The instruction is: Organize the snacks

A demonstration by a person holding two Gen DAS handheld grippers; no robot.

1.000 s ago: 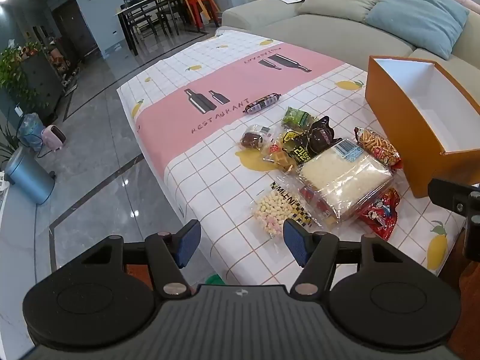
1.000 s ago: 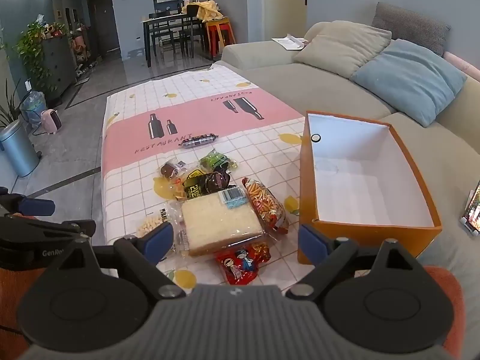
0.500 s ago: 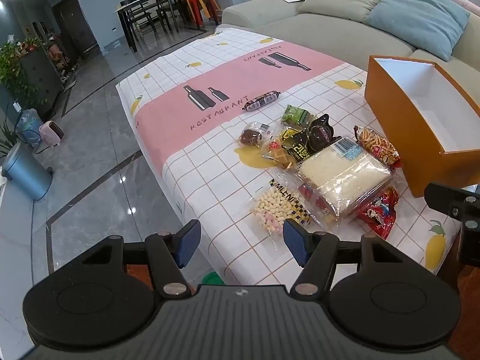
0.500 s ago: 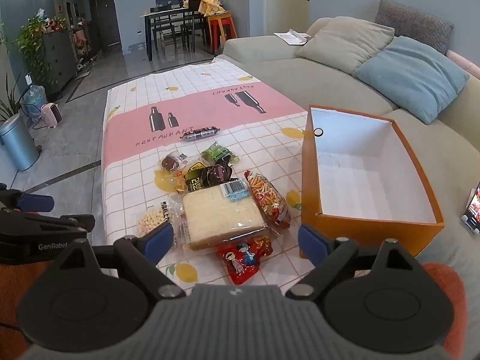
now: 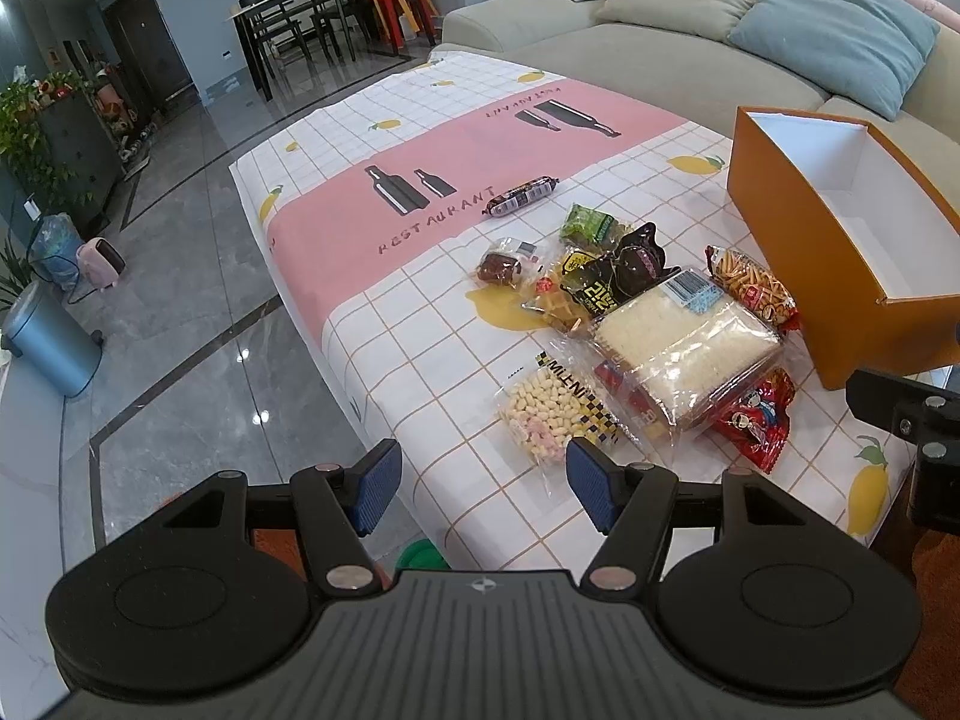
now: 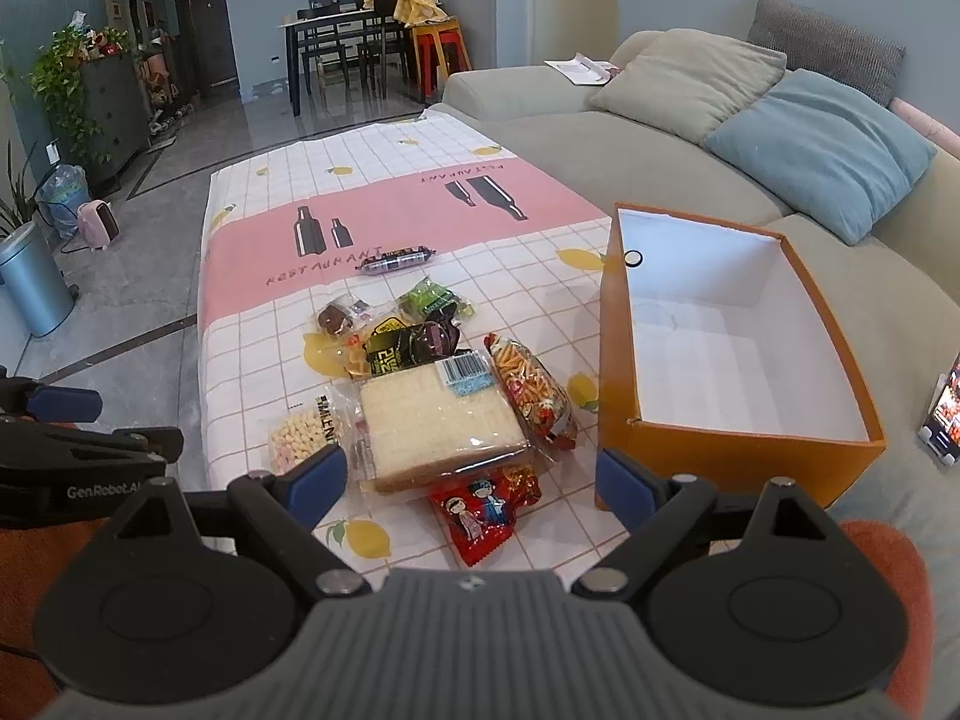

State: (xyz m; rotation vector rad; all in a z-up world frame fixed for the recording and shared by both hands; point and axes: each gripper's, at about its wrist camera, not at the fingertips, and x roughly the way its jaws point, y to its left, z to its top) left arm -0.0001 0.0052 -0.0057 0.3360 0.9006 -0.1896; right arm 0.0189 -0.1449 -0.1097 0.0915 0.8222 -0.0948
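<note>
Several snack packets lie clustered on the tablecloth [image 5: 420, 312]: a bagged bread loaf [image 5: 684, 336] [image 6: 438, 420], a red cartoon packet [image 5: 756, 420] [image 6: 480, 510], a puffed-snack bag [image 5: 552, 408] [image 6: 300, 432], a stick-snack bag [image 5: 750, 294] [image 6: 531, 396], dark and green packets [image 5: 612, 276], and a sausage [image 5: 522, 198] [image 6: 399, 258] farther off. An empty orange box [image 5: 798, 240] [image 6: 720, 456] stands to their right. My left gripper [image 5: 480, 483] is open, near the table's front edge by the puffed snacks. My right gripper [image 6: 474, 480] is open, just above the red packet.
A sofa [image 6: 630, 138] with cushions runs along the far right of the table. A phone on a stand [image 6: 945, 414] sits right of the box. The floor [image 5: 180, 360] drops off on the left, with a bin [image 5: 48, 342] there.
Both grippers have moved forward and a little lower toward the snack pile, which now looks larger. Both jaws stay open and nothing has been picked up.
</note>
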